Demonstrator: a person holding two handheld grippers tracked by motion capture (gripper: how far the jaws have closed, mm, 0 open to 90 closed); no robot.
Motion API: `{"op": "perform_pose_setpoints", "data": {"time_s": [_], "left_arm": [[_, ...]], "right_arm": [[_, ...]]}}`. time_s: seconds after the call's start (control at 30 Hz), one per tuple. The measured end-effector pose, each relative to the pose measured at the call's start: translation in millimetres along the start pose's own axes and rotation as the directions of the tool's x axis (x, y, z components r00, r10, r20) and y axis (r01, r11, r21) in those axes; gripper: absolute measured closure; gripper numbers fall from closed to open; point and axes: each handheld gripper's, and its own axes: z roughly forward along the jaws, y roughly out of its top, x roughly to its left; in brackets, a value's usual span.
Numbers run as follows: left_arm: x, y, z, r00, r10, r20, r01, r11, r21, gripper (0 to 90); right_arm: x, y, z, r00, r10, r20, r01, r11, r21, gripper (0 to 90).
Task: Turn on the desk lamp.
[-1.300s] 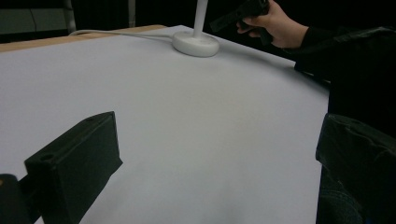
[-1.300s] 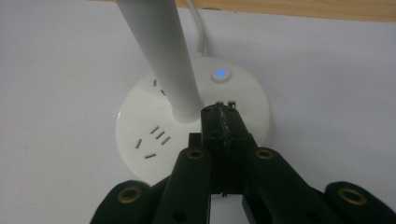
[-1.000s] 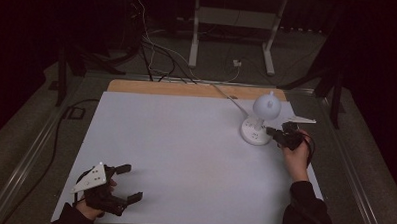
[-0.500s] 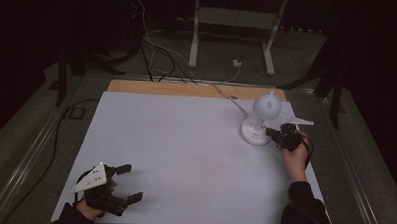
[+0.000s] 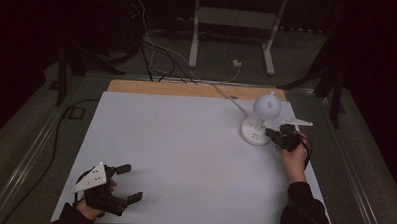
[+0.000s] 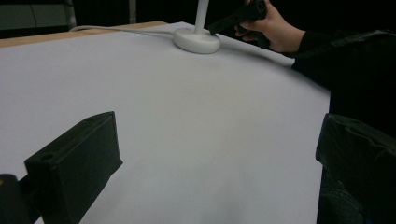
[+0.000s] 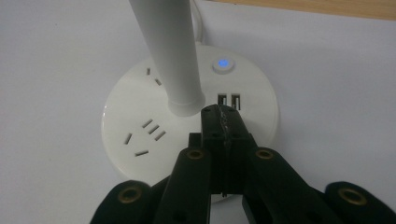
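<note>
Right gripper view: closed jaws poised over the lamp base.
The right hand-held gripper [image 7: 223,114], jaws together and empty, hovers at the white round plastic desk lamp base [image 7: 140,121] near the desk's [image 5: 185,141] far right corner; pressing its blue-lit button [image 7: 223,64] wants a small, steady forward nudge. The left hand-held gripper [image 5: 126,182] rests apart.

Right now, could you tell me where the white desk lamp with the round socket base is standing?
In the high view, the white desk lamp stands at the far right of the white table, just beside the shut right tool, whose tips are over its base.
</note>
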Motion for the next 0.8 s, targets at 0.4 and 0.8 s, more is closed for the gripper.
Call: {"op": "perform_pose_setpoints", "data": {"time_s": [0.4, 0.8], "left_arm": [[-0.6, 0.4, -0.8, 1.0, 0.002, 0.0, -0.002, 1.0, -0.003, 0.4], [-0.4, 0.6, -1.0, 1.0, 0.001, -0.002, -0.001, 1.0, -0.005, 0.4]], "right_arm": [[2.7, -1.2, 3.8, 0.9999, -0.014, -0.006, 0.014, 1.0, -0.011, 90.0], [-0.6, 8.6, -16.1, 0.999, -0.016, -0.041, 0.012, 0.997, -0.079, 75.3]]}}
